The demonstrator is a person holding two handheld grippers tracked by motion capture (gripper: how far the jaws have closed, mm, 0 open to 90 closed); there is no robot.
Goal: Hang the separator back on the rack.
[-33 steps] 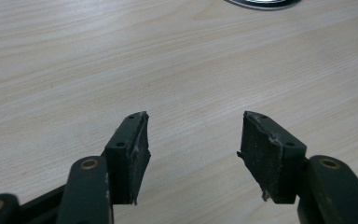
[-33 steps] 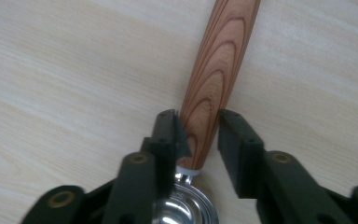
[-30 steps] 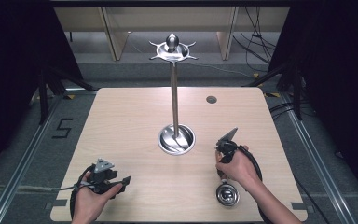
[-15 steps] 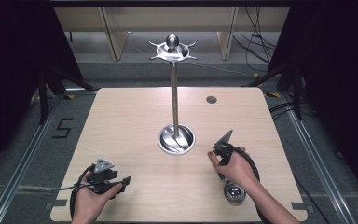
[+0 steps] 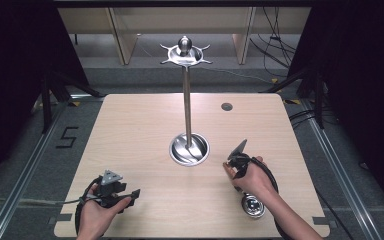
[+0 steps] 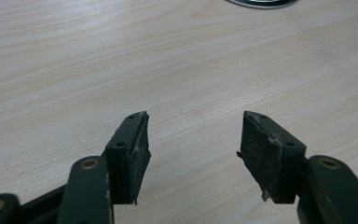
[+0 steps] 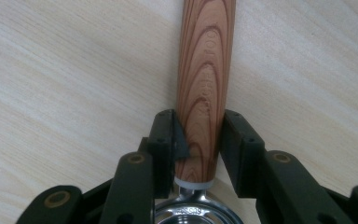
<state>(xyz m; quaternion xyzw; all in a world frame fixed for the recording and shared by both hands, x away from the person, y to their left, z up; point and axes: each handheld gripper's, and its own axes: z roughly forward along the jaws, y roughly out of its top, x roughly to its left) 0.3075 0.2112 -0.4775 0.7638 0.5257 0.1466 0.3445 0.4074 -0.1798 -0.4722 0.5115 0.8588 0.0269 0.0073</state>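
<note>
Left gripper (image 5: pixel 130 194) being rested at table's (image 5: pixel 130 130) near-left edge, jaws spread, nothing between. Tall steel stand (image 5: pixel 187 105) being left untouched mid-table. Right gripper (image 7: pixel 198 149) being clenched on wooden handle (image 7: pixel 205 88) of portafilter (steel basket (image 5: pixel 253 205) near edge, toward person). Handle's long axis being pointed away, toward stand. Likely carry step; next move probably calls for steady lift.

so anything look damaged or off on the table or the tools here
Only wear: the left hand-held gripper is open over bare table, and its black pads look frayed and chipped at the edges. The right hand-held gripper is clamped squarely on the wooden handle. The metal stand stands upright.
</note>
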